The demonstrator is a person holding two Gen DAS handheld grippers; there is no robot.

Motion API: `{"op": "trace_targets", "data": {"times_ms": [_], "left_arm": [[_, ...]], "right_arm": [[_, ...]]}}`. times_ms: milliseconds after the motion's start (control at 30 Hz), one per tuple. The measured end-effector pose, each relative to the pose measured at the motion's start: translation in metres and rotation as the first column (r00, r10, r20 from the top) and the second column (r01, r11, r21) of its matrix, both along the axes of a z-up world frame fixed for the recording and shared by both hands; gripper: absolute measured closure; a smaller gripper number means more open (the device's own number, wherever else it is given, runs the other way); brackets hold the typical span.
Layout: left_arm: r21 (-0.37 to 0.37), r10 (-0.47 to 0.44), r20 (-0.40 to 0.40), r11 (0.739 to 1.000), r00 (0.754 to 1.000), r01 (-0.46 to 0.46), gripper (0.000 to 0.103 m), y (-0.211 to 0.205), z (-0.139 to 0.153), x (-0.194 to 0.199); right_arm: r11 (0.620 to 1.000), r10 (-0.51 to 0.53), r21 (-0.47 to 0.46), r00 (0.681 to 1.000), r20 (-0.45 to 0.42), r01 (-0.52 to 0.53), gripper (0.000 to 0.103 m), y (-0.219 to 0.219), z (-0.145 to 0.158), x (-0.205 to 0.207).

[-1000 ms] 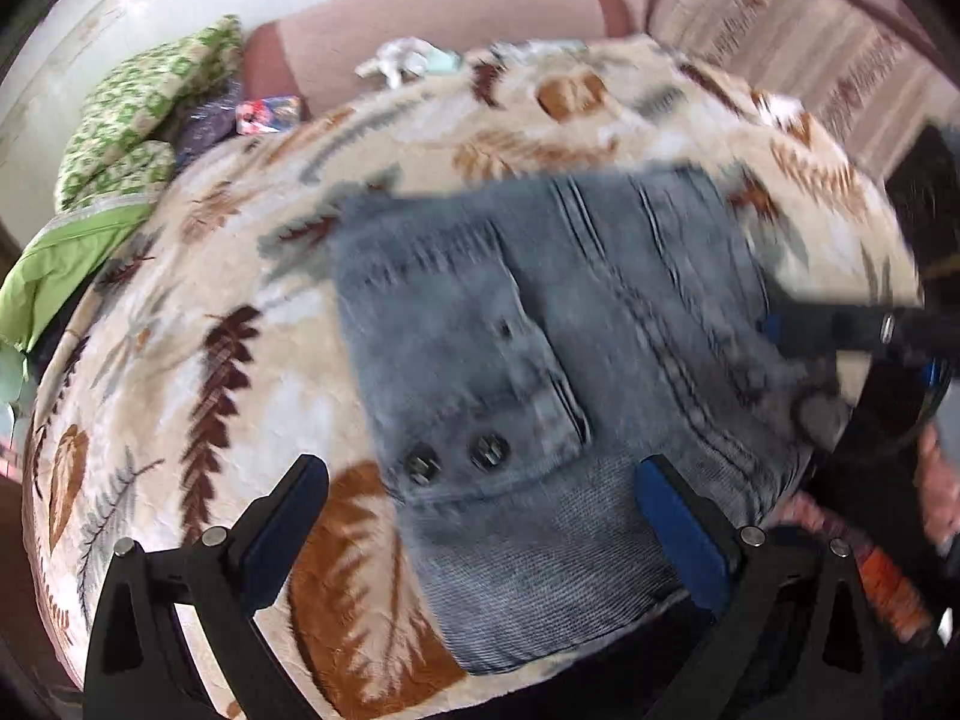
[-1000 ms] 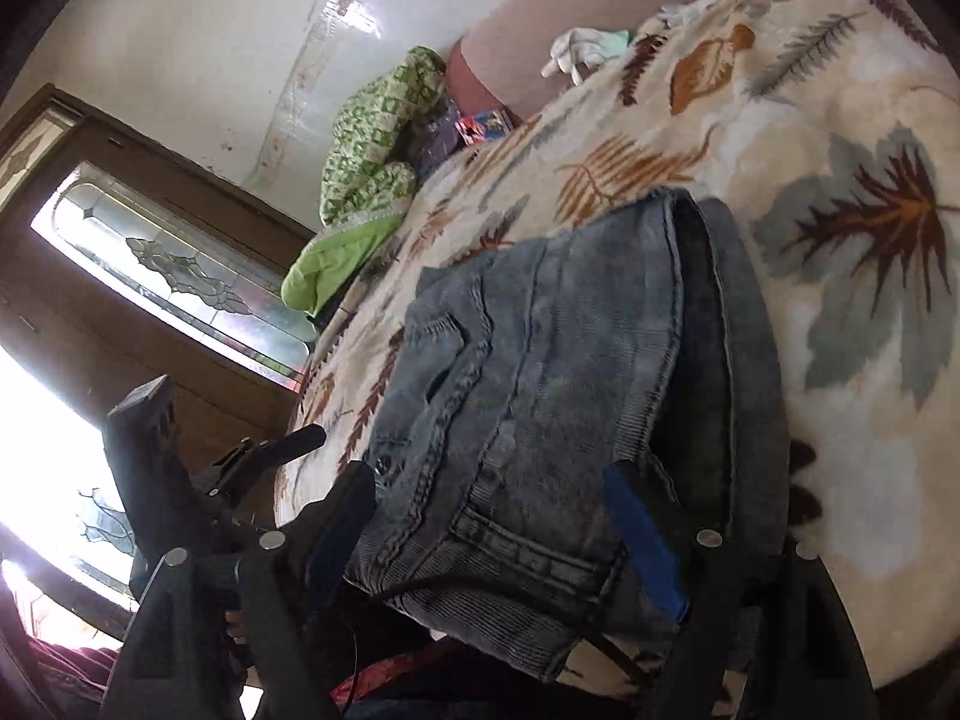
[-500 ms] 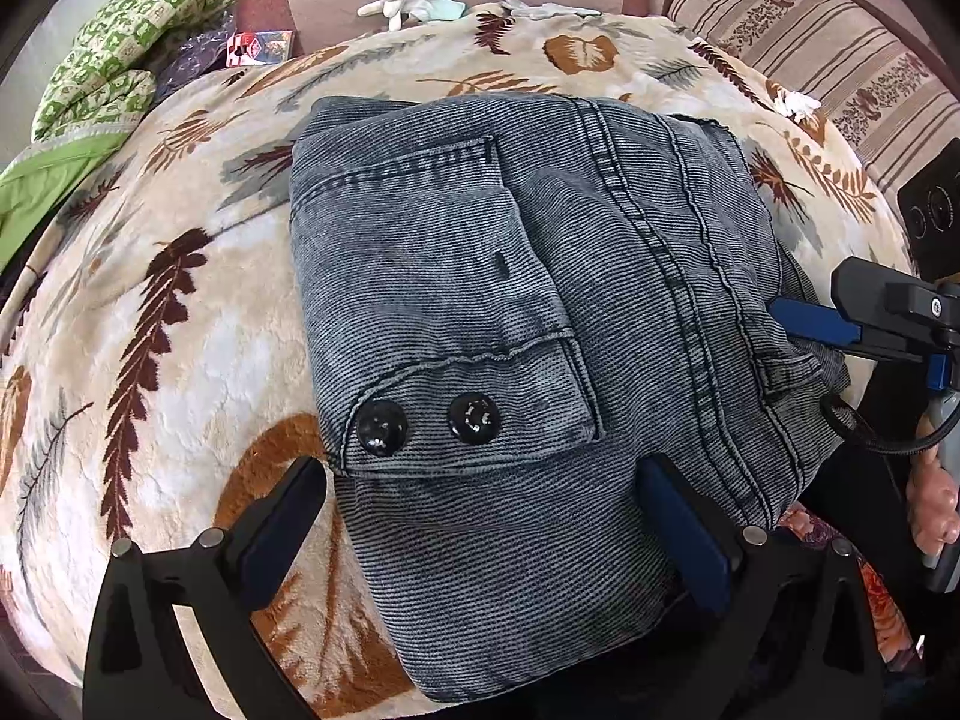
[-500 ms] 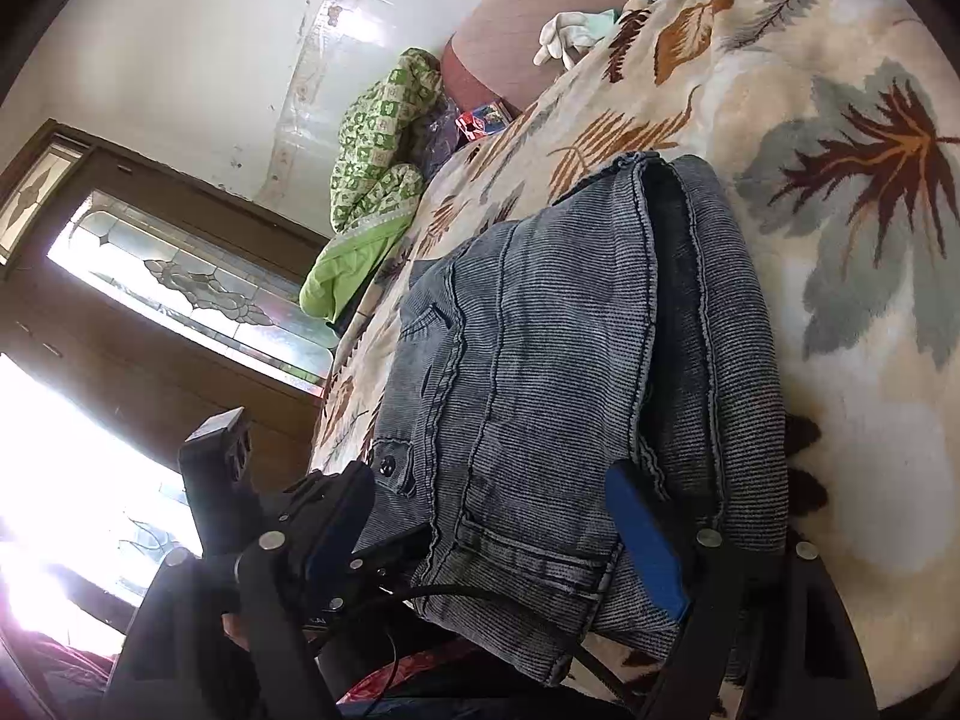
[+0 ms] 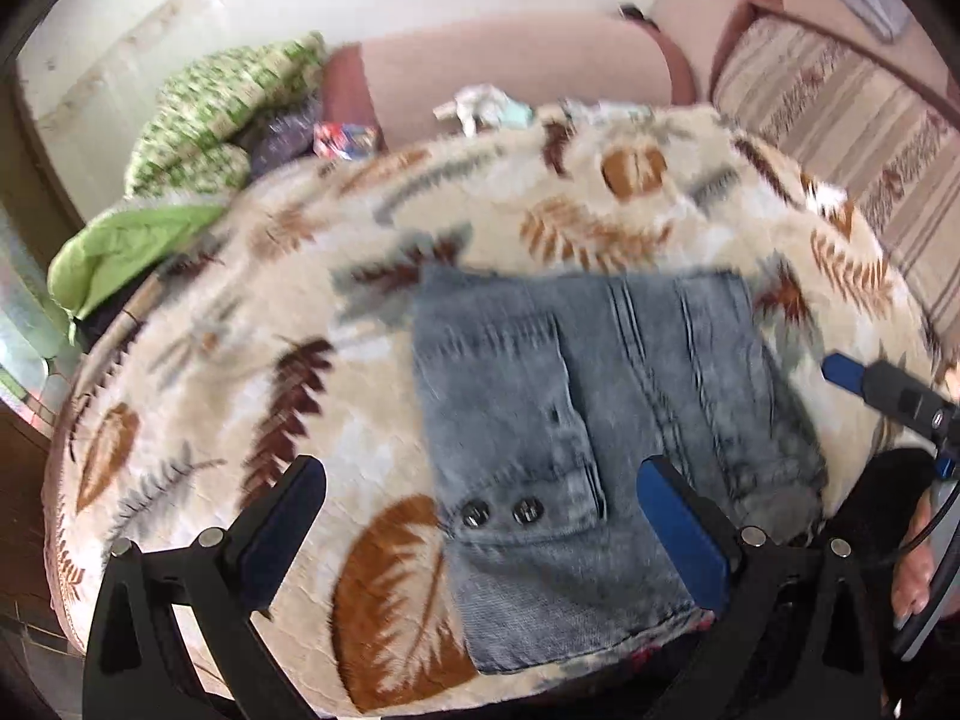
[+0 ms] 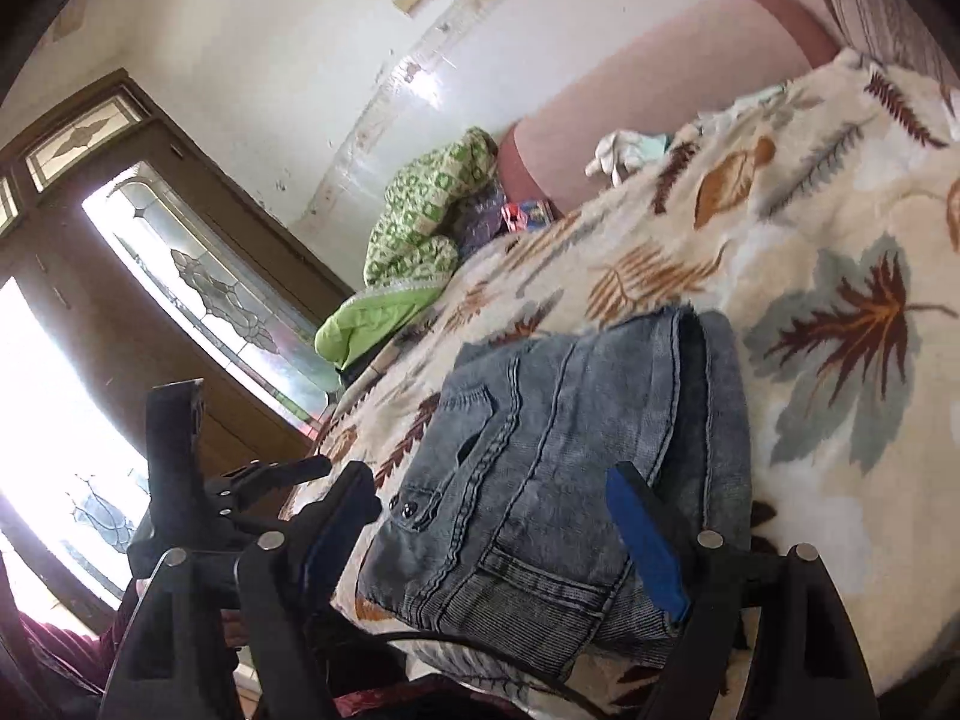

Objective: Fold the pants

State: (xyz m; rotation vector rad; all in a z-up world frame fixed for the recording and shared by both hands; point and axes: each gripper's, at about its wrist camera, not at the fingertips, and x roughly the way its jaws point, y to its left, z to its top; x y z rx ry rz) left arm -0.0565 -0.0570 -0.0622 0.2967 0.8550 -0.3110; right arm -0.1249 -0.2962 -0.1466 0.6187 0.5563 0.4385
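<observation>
Both claws have lifted away from the folded pants (image 5: 606,438), which lie on the leaf-patterned blanket (image 5: 240,372) near its front edge. Left claw (image 5: 480,516) and right claw (image 6: 498,516) are spread wide, holding nothing.

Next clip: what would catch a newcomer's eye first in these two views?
The folded grey-blue denim pants, a compact stack with two dark buttons, lying near the front edge of the cream leaf-patterned fleece blanket. Both black grippers with blue pads, left gripper and right gripper, hover open above it, holding nothing.
</observation>
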Motion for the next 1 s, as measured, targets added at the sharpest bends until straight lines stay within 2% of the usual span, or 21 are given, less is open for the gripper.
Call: {"op": "trace_targets", "data": {"times_ms": [67,167,333,533,633,833,1000], "left_arm": [[-0.021,0.029,0.070,0.999,0.997,-0.027,0.000,0.006,0.018,-0.003],[-0.015,0.040,0.184,0.999,0.982,-0.037,0.000,0.006,0.038,-0.008],[-0.002,-0.001,0.369,1.000,0.929,0.002,0.000,0.003,0.066,-0.031],[0.022,-0.041,0.501,0.999,0.864,0.035,0.000,-0.010,0.081,-0.056],[0.028,-0.055,0.529,0.998,0.847,0.048,0.000,-0.011,0.082,-0.061],[0.044,-0.060,0.501,0.998,0.864,0.044,0.000,-0.013,0.074,-0.058],[0.029,-0.041,0.504,0.999,0.863,0.031,0.000,-0.011,0.075,-0.056]], "right_arm": [[0.996,-0.067,-0.048,0.997,0.035,0.069,0.021,-0.004,0.011,-0.008],[0.978,-0.158,-0.123,0.984,0.077,0.167,0.021,-0.008,0.030,-0.017],[0.919,-0.251,-0.262,0.951,0.181,0.293,0.021,-0.006,0.062,-0.037],[0.899,-0.291,-0.254,0.919,0.265,0.358,0.020,-0.004,0.085,-0.052],[0.887,-0.293,-0.280,0.916,0.273,0.367,0.020,-0.001,0.085,-0.054],[0.889,-0.276,-0.309,0.934,0.229,0.338,0.020,0.005,0.069,-0.047],[0.897,-0.259,-0.312,0.944,0.206,0.314,0.020,0.008,0.061,-0.042]]}}
